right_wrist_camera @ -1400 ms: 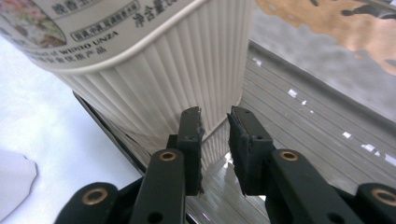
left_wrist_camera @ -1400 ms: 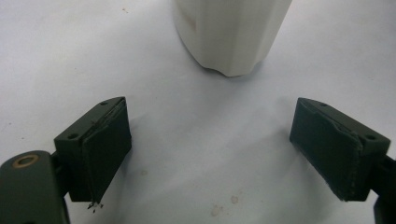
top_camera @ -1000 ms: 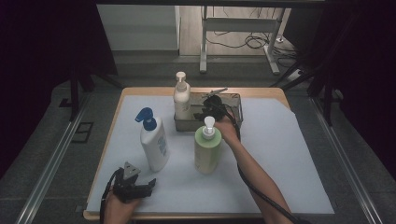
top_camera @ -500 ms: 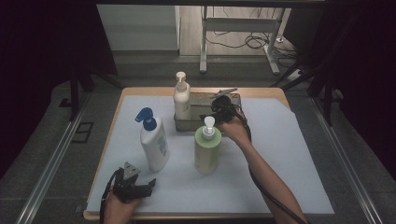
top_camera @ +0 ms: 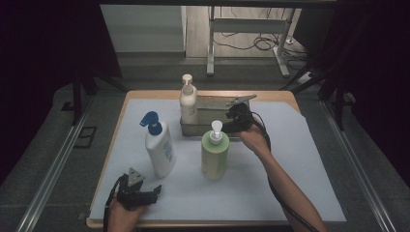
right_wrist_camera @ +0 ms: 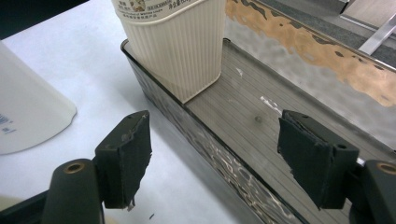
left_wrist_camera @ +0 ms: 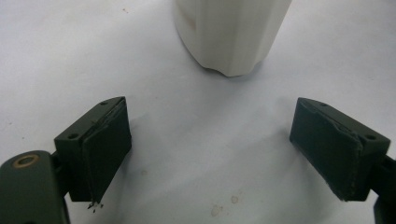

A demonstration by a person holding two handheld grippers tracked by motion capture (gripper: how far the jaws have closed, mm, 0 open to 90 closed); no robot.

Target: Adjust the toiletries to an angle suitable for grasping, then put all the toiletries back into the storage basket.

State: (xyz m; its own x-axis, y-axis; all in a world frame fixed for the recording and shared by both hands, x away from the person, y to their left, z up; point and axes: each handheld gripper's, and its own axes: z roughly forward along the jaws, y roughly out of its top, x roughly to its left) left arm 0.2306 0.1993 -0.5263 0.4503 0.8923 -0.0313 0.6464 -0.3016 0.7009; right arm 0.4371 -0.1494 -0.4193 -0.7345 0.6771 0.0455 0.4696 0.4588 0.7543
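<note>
Tray, high view: metal tray (top_camera: 209, 126) sits at the far middle of the table (top_camera: 270, 94), its long axis running left to right across the table.
Surface, high view: wooden table covered by a white sheet (top_camera: 295, 159); grey floor around it, a metal stand and loose cables on the floor beyond the far edge, dark surroundings at both sides.
Bottles, high view: cream pump bottle (top_camera: 188, 100) stands upright in the tray's left end; white bottle with blue pump (top_camera: 159, 145) and green bottle with white pump (top_camera: 215, 151) stand upright on the sheet nearer the person.
Tools, high view: right tool (top_camera: 237, 117) held over the tray's right part; left tool (top_camera: 140, 192) low at the near left of the sheet.
Left gripper view: left tool (left_wrist_camera: 210, 140) has its jaws spread wide with nothing between them, above the white sheet (left_wrist_camera: 70, 60); the white bottle's base (left_wrist_camera: 231, 32) stands just ahead.
Right gripper view: right tool (right_wrist_camera: 215, 154) has its jaws wide apart and holds nothing, straddling the tray's near wall (right_wrist_camera: 210, 149); the cream bottle (right_wrist_camera: 180, 44) stands on the ribbed tray floor ahead.
</note>
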